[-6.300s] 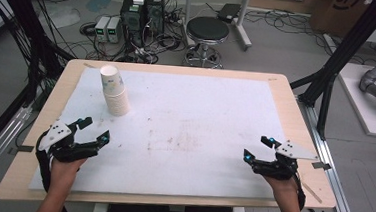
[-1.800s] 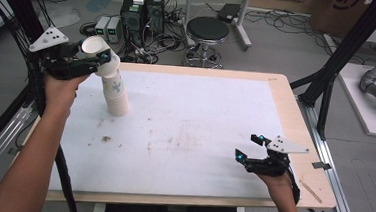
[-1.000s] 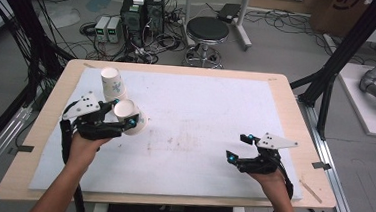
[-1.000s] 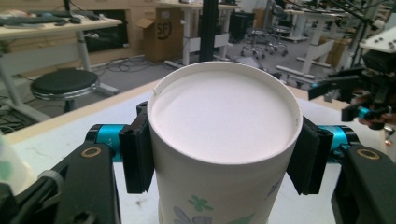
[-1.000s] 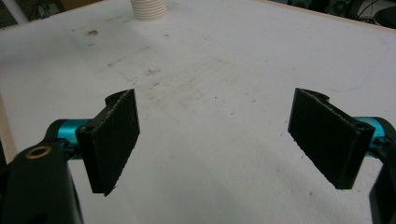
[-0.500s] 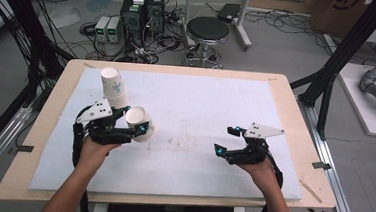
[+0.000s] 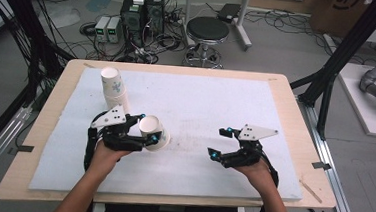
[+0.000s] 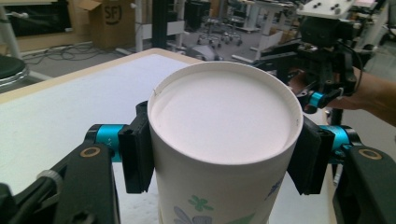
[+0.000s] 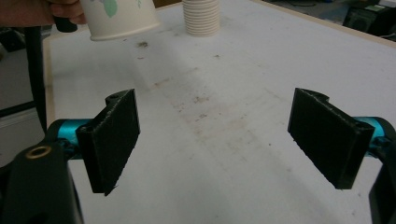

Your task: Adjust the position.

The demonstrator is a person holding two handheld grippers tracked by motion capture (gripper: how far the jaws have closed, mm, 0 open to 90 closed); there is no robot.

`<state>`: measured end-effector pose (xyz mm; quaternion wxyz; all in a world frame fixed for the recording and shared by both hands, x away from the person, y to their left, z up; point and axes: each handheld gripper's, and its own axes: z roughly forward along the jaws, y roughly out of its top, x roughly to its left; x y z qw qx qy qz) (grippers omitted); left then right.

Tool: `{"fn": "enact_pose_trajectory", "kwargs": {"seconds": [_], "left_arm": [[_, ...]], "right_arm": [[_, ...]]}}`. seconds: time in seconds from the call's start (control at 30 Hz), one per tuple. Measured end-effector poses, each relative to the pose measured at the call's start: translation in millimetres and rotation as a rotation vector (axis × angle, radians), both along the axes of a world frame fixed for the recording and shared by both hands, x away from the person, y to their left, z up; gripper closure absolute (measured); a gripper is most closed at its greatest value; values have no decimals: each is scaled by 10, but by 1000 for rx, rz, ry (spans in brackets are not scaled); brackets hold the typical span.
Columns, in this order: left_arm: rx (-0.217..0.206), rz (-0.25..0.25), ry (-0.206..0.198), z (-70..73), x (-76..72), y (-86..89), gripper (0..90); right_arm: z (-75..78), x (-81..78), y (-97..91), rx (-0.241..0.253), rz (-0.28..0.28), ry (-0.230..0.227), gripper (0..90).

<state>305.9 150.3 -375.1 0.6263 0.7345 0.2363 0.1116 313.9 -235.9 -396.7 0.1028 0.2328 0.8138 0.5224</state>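
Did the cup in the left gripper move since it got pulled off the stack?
Yes. The paper cup, clamped upside down in the left gripper, has come away from the cup stack, nearer the table's middle and front.

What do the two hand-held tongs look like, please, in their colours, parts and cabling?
Both the left tongs and the right tongs have black bodies, flat black rectangular pads, turquoise collars behind the pads and brass-coloured pivot rings. Each carries a pale grey three-cornered plate on top, and a black cable trails back along the bare forearm.
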Motion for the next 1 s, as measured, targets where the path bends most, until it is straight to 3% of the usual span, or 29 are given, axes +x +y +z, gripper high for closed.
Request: {"fn": "enact_pose_trajectory", "kwargs": {"seconds": [0.43,0.63,1.0], "left_arm": [[0,-137,-1,-36,-26,-198,353],[14,-176,-2,-45,-21,-284,353],[34,-240,-2,-49,-4,-429,353]], "right_arm": [[-4,-13,149,15,106,1,171],[24,-5,315,-1,192,15,175],[25,27,501,2,278,37,175]]}}
